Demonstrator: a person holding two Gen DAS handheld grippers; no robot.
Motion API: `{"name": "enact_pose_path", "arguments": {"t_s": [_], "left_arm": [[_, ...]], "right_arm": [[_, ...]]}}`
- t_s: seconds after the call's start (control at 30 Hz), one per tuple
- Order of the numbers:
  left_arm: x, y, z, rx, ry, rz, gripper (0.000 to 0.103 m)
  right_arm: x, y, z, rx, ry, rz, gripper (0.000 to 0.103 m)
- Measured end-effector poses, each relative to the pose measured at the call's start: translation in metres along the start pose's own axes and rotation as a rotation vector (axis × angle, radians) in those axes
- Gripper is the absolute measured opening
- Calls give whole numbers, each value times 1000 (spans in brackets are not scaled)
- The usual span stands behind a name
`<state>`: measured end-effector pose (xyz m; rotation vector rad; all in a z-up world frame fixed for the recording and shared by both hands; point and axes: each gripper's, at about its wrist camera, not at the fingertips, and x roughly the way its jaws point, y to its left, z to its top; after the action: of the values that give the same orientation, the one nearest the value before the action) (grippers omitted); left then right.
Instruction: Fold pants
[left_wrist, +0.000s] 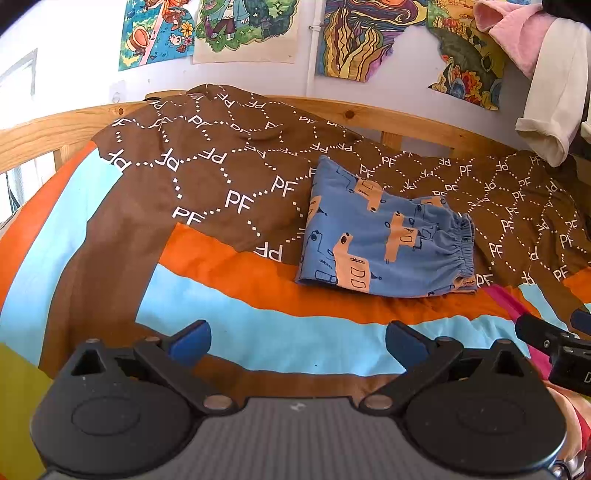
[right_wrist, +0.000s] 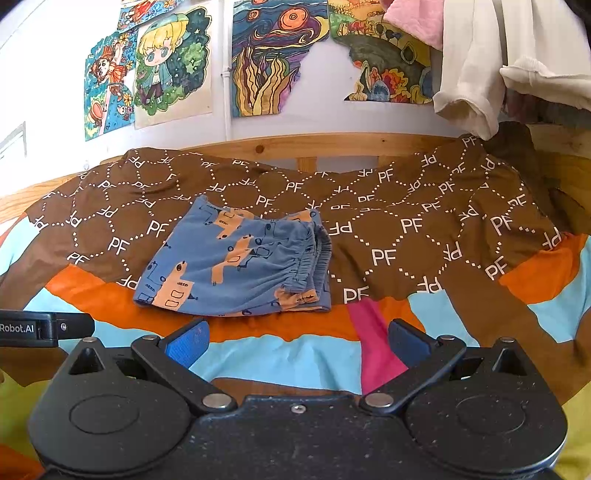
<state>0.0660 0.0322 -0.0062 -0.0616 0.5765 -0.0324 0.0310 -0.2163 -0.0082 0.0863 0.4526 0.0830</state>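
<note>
Although both grippers stand back from the work, the pants (left_wrist: 388, 236) already lie as a compact folded bundle on the bedspread (left_wrist: 258, 343), straddling its brown lettered panel and orange band, elastic waistband toward the right. Left gripper (left_wrist: 297, 341): jaws spread wide, nothing between them, held near the bundle's front edge but apart from it. Right gripper (right_wrist: 297, 341): likewise wide open and empty, with the bundle ahead and slightly to its left. Judged from the neat outline, folding is at or near completion; any remaining step would be a final tidy. To do it well, approach low, close on the layered waistband edge rather than a single ply, and press or shift the stack as one so the layers do not slide apart.
</note>
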Motion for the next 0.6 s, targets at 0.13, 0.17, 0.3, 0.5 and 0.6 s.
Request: {"name": "enact_pose_path", "arguments": {"t_s": [0.13,0.17,0.3,0.5,0.6], "left_arm": [[0,0,0,0,1,1,103],[0,0,0,0,1,0,103],[1,0,-1,-4,6,-3,103],[2,-2,1,4,31,25,103],[5,-2,2,12,72,56,103]], "right_arm": [[0,0,0,0,1,0,102],[0,0,0,0,1,0,102],[1,0,0,0,3,0,102],[1,0,-1,-1,6,1,102],[2,0,-1,-1,7,3,102]]}}
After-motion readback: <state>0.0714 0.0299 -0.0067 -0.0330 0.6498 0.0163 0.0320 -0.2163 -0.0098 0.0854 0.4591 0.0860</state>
